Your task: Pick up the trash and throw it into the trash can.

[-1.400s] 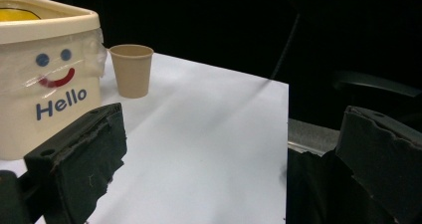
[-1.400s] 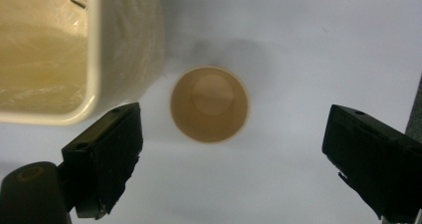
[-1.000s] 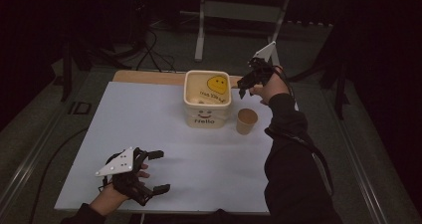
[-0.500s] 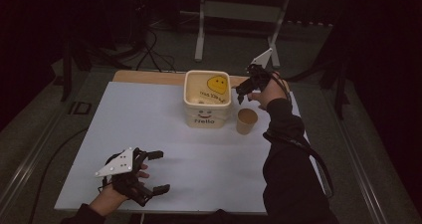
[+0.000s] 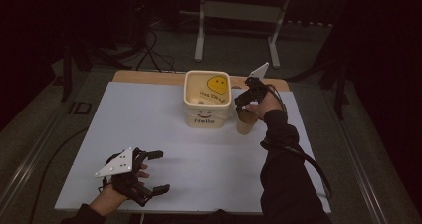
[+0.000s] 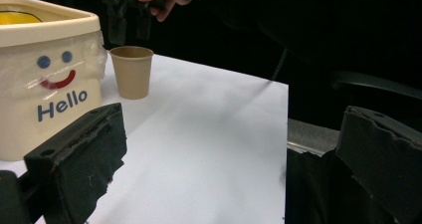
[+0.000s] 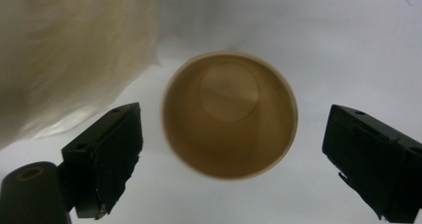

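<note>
A brown paper cup (image 5: 246,123) stands upright and empty on the white tabletop (image 5: 164,124), just right of a cream bucket (image 5: 207,97) with a smiley face and "Hello" on it. My right gripper (image 5: 243,103) hovers straight above the cup, pointing down. In the right gripper view its jaws stand open on either side of the cup's mouth (image 7: 229,114), not touching it. My left gripper (image 5: 160,171) rests open near the front left of the table with nothing between its jaws. The left gripper view has the cup (image 6: 131,70), the bucket (image 6: 45,74) and the right gripper (image 6: 127,20) above them.
A wooden strip (image 5: 149,76) runs along the table's back edge. The right gripper's cable (image 5: 311,162) trails down past the sleeve. A metal frame (image 5: 201,30) stands on the dark floor behind. The bucket wall (image 7: 74,50) is close beside the cup.
My right gripper has come forward from beside the bucket's back right corner and lowered over the cup. The left gripper has stayed put.
</note>
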Tool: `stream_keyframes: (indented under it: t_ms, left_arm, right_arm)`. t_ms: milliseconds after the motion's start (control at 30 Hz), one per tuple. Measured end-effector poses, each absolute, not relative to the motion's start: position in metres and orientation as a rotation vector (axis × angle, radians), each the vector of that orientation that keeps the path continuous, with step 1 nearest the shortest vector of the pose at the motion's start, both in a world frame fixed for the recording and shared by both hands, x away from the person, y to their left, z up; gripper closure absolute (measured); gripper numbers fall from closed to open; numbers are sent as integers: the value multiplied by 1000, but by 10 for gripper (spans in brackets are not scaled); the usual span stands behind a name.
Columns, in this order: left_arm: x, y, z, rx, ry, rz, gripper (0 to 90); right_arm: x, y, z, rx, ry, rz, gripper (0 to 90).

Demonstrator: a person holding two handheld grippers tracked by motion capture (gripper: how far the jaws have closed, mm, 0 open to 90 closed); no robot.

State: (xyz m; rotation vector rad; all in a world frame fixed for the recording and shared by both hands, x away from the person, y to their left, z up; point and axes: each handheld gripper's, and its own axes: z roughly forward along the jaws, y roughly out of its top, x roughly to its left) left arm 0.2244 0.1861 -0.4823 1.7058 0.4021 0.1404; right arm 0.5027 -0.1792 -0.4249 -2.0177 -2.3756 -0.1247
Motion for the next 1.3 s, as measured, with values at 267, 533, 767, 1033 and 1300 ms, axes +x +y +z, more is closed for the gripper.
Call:
stream_keyframes:
  t_ms: [267, 533, 767, 1033, 1300]
  left_arm:
    - [225, 186, -483, 1709, 402, 137, 5]
    - [225, 186, -483, 1712, 402, 133, 5]
    - [225, 185, -484, 1716, 403, 124, 5]
    - [225, 186, -484, 1714, 405, 126, 5]
    - [225, 186, -483, 1716, 402, 129, 5]
  right_arm:
    - [503, -181, -438, -2042, -2361, -133, 85]
    - [502, -179, -446, -2027, -2333, -156, 82]
    - [502, -179, -443, -2029, -2329, -163, 82]
    - [501, -175, -453, -2025, -2337, -88, 83]
    - [498, -171, -458, -2030, -2342, -70, 103]
